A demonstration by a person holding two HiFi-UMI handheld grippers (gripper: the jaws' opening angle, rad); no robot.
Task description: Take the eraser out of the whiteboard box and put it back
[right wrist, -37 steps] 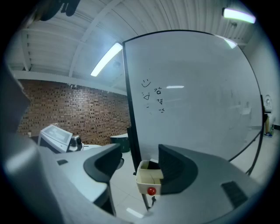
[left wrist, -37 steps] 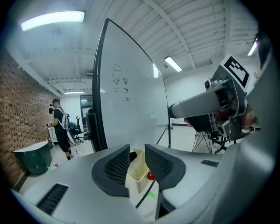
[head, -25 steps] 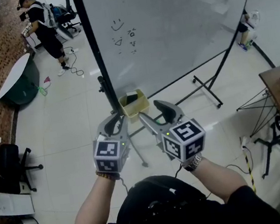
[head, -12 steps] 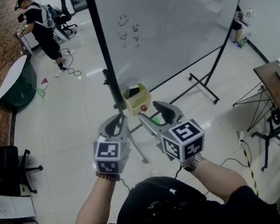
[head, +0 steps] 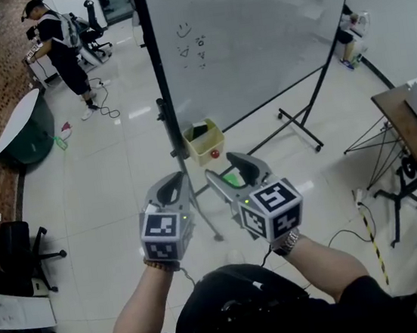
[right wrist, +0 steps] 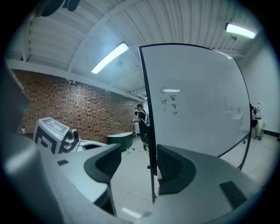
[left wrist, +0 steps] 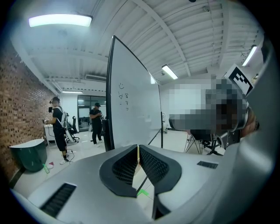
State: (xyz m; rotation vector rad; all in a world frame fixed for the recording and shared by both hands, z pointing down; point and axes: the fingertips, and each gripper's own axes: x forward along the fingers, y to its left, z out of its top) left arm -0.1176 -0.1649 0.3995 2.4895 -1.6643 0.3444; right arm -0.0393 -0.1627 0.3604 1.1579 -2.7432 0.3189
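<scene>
A yellow box (head: 195,151) hangs on the black frame of the whiteboard (head: 252,34). The black eraser (head: 200,131) lies inside it, beside a small red thing (head: 214,153). Both grippers hover short of the box, held side by side. My left gripper (head: 173,183) (left wrist: 138,147) is closing, its pads almost meeting, with nothing between them. The right gripper (head: 229,167) (right wrist: 138,149) stands open and empty; in the right gripper view the board's frame post (right wrist: 151,144) shows through the gap, well beyond the jaws.
The board's stand legs (head: 294,124) spread over the glossy floor. A person (head: 56,49) stands at the back left near a round green table (head: 24,125). An office chair (head: 13,245) is at the left, and an easel-like stand (head: 409,128) at the right.
The box sat right at the gripper tips; now a gap of floor shows between them. The left jaws have drawn together. The right jaws look the same.
</scene>
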